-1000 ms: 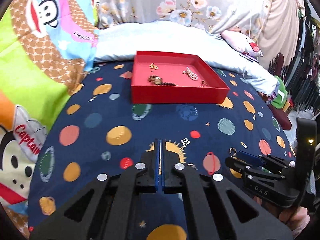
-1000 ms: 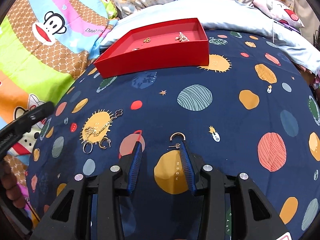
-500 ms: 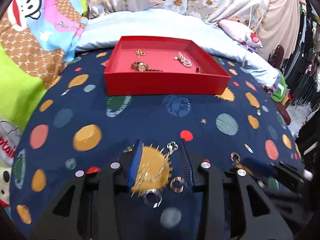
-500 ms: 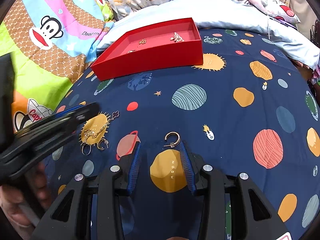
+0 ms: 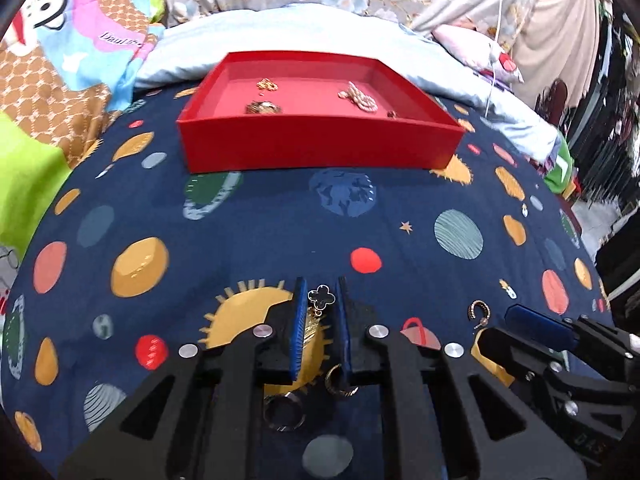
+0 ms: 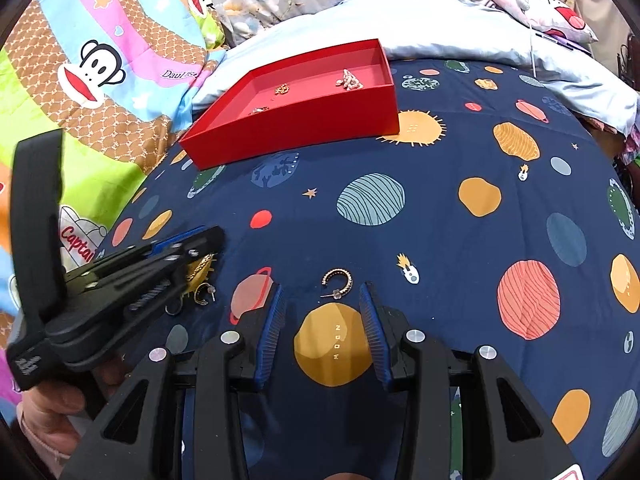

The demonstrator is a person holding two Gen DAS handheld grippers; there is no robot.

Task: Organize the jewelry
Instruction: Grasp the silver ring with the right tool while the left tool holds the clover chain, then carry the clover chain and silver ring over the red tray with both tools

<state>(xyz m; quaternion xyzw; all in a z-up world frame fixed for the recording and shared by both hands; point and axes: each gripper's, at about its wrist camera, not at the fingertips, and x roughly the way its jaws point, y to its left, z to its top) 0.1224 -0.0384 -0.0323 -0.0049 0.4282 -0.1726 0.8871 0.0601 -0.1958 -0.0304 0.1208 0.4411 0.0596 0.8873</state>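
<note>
Nearest the left wrist camera, a silver ring (image 5: 283, 407) and a small gold hoop (image 5: 339, 385) lie on the navy planet-print bedspread (image 5: 256, 224), close against the base of the left gripper (image 5: 320, 304). Its jaws are closing around a gold chain bracelet (image 5: 312, 326) that ends in a black four-leaf clover charm (image 5: 323, 298); the chain lies between the blue pads over a yellow sun print, the charm just at the fingertips, and the pads do not yet visibly press on it.

To the right, the right gripper (image 6: 322, 300) hangs partly open over the cloth with nothing between its fingers. Just ahead of its fingertips lies a gold studded hoop earring (image 6: 338, 280) with its post showing, apart from both pads. In the right wrist view a hand (image 6: 52, 412) holds the left gripper at the lower left.

Farther off, a shallow red tray (image 5: 320, 146) sits on the bedspread. Inside lie a pale pearl-like piece (image 5: 358, 98), a small gold piece (image 5: 267, 84) and a darker gold cluster (image 5: 262, 108). Beyond it lies a pale blue pillow (image 5: 288, 32).
</note>
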